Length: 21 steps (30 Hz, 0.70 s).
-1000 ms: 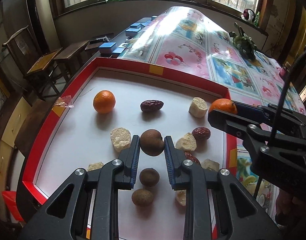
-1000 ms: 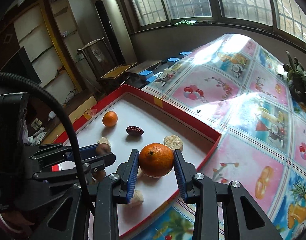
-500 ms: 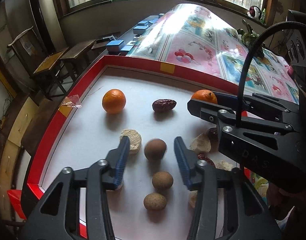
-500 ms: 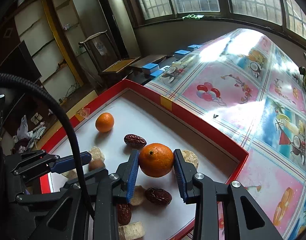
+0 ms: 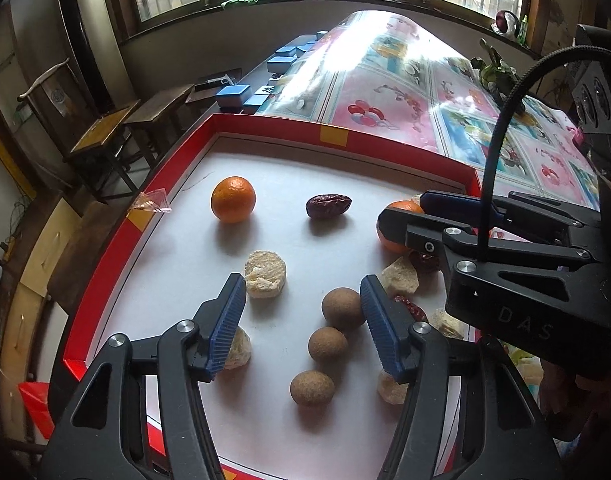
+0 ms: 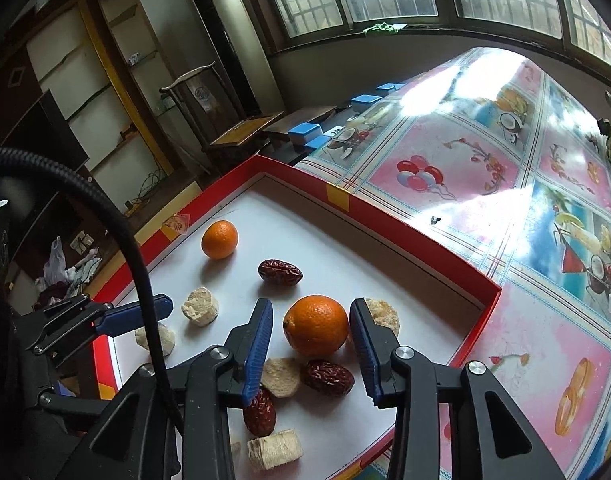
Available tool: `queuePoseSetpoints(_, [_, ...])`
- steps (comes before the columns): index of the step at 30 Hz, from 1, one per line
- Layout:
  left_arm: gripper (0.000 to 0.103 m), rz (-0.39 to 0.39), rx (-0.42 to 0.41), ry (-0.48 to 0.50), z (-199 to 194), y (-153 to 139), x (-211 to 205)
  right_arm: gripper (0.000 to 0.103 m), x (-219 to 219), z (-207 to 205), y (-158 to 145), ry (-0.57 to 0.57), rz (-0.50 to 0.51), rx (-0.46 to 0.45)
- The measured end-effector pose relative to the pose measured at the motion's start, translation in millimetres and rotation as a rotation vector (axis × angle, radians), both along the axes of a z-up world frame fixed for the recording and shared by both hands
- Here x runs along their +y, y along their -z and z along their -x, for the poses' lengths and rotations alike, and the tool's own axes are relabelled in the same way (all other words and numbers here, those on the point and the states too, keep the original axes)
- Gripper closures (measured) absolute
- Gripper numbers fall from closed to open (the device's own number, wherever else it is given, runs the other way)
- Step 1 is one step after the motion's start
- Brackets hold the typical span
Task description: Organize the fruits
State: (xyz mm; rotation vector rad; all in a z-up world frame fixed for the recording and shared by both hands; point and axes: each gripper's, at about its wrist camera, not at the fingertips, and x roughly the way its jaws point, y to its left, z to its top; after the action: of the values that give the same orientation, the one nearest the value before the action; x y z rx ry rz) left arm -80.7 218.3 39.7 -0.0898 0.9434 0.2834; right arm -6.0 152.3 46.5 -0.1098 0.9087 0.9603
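A red-rimmed white tray holds fruit. My left gripper is open and empty above three brown round fruits in a row. My right gripper is open around an orange that rests on the tray floor; the orange also shows in the left wrist view. A second orange and a dark red date lie farther back. Pale cut chunks and more dates lie scattered.
The tray sits on a table with a colourful fruit-print cloth. Blue boxes stand at the table's far end. Wooden chairs stand to the left. A dark ornament sits at the far right of the table.
My left gripper let go of the brown fruit, opened and drew back. My right gripper carried the orange into the tray, set it down and opened.
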Motion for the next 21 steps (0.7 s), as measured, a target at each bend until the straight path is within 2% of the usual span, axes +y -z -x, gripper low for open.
queuePoseSetpoints(5, [0.043, 0.001, -0.013, -0.006, 1.7, -4.1, -3.8, 0.065, -10.9, 10.9, -10.7, 0.013, -0.010, -0.039])
queuePoseSetpoints(11, [0.043, 0.006, -0.044, 0.025, 1.1, -11.1, -25.3, 0.063, -47.6, 29.9, -26.5, 0.091, -0.024, -0.107])
queuePoseSetpoints(14, [0.043, 0.016, -0.055, 0.057, 0.2, -14.1, -40.7, 0.056, -72.2, 36.4, -31.5, 0.143, -0.049, -0.114])
queuePoseSetpoints(21, [0.043, 0.027, -0.076, 0.103, -1.3, -19.2, -72.2, 0.055, -114.6, 47.2, -38.7, 0.230, -0.056, -0.134])
